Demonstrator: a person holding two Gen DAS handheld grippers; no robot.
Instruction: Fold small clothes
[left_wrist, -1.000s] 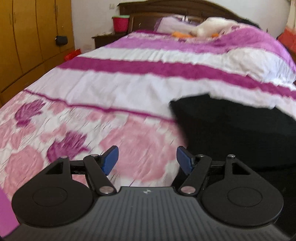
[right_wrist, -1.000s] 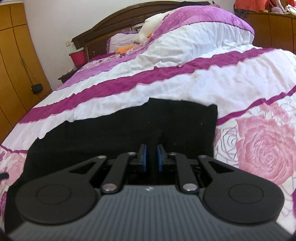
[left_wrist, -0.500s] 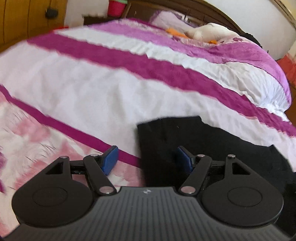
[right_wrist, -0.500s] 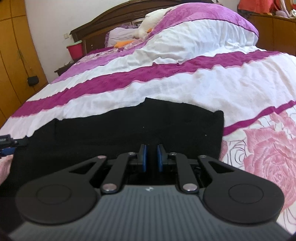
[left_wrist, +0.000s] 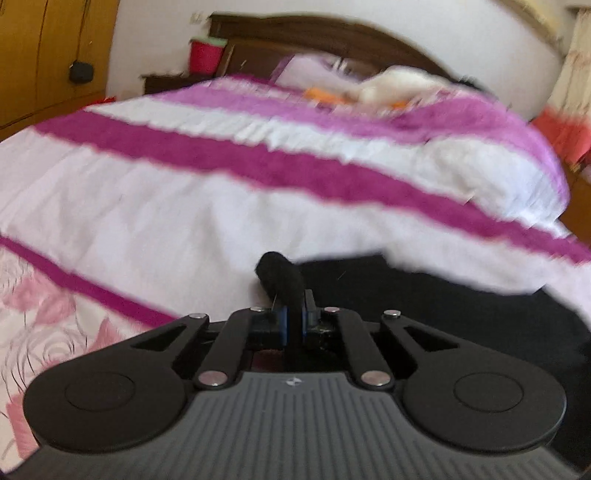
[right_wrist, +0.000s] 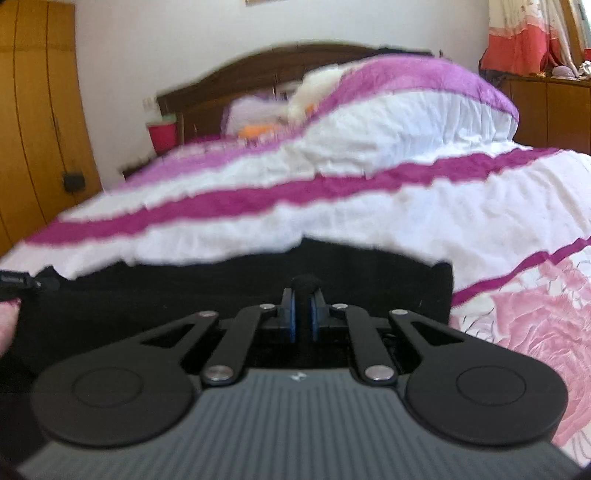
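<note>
Both views are smeared by motion blur, so the far end of the bed is soft: a pale heap (left_wrist: 399, 86) with something orange beside it near the pillows at top centre cannot be made out, and the black garment's (left_wrist: 461, 306) weave and seams are lost in flat darkness. In the left wrist view the garment is cut off by the lower right edge of the frame and partly hidden behind the tool body; in the right wrist view it spreads across the middle band of the frame, its near part hidden under the tool. The garment lies flat on the striped bedspread (left_wrist: 184, 192), white with magenta bands and pink roses. The left tool (left_wrist: 292, 326) has just snapped its blue pads together and pinches a bunched corner of the black cloth, which bulges up above the tips at centre frame. The right tool (right_wrist: 303, 317) is likewise pressed together on a small fold of the same garment (right_wrist: 184, 295), a dark lump poking up between its pads. At the far left edge of the right wrist view the left tool's tip is barely visible.
</note>
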